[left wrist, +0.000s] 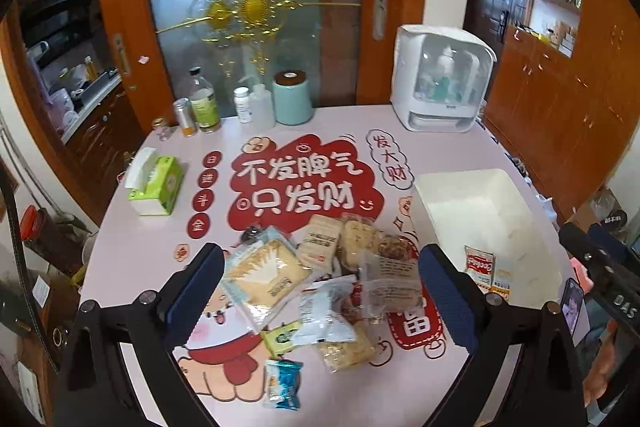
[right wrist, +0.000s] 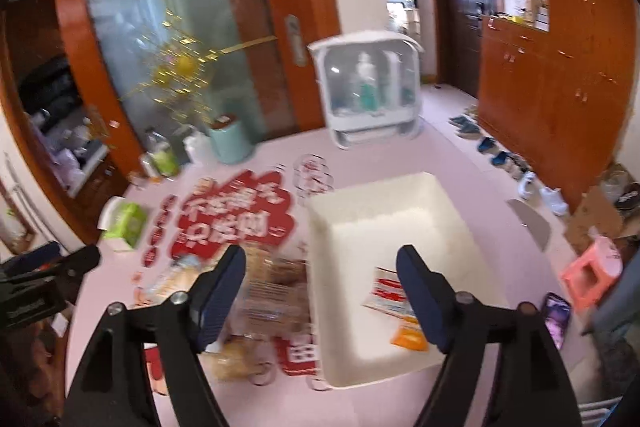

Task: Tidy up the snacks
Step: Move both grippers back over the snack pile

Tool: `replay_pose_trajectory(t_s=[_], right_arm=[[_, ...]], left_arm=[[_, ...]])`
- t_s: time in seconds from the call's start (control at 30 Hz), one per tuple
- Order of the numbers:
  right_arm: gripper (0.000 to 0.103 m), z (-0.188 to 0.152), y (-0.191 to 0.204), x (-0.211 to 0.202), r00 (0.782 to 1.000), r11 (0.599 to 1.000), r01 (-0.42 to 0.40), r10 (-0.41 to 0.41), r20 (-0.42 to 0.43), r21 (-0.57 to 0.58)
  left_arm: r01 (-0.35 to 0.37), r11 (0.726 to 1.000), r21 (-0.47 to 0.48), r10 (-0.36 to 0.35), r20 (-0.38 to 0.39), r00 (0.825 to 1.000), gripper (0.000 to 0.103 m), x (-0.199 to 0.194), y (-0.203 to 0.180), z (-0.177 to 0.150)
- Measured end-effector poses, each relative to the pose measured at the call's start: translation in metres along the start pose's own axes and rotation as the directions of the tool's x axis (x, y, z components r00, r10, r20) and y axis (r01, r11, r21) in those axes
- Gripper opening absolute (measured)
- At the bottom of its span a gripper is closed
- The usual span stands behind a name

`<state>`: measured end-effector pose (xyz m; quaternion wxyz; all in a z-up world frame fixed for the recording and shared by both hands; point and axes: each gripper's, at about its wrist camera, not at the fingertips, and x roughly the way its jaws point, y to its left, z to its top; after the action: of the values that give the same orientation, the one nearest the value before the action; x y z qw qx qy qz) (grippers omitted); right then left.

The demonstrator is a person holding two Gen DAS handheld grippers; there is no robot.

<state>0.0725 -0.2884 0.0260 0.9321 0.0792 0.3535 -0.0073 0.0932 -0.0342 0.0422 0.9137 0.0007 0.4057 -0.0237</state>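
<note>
Snack packets (left wrist: 320,279) heaped beside white bin (left wrist: 520,227); two inside.

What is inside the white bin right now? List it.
Inside the white bin: a red-and-white snack packet and an orange packet, lying near the front. The right gripper's finger covers part of both; anything beneath it is hidden.

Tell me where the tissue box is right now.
In the left wrist view the tissue box sits on the table's left side, left of the red lettering, in front of the bottles.

Glossy plastic snack packets (left wrist: 320,279); matt white plastic bin (right wrist: 384,227).
</note>
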Motion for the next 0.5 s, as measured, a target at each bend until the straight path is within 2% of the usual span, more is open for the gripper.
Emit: replay_pose_trajectory(t_s=[0.13,0.3,0.5], right_arm=[[0.082,-0.002,0.021,-0.003,0.999,0.999,-0.033,0.032,-0.002,-0.029],[0.082,-0.008,0.049,-0.001,1.0,0.997,-0.018,0.017,-0.009,-0.081],[0.082,-0.016,0.071,0.0,0.999,0.994,-0.055,0.054,-0.009,-0.094]], left_arm=[[-0.014,1.0,0.0,0.014,-0.018,1.0,0.097,-0.006,0.018,-0.007],[-0.046,0.998,0.031,0.046,0.002,0.999,0.097,-0.015,0.034,-0.018],[-0.036,0.998,0.042,0.036,0.004,0.999,0.097,-0.02,0.05,-0.03]])
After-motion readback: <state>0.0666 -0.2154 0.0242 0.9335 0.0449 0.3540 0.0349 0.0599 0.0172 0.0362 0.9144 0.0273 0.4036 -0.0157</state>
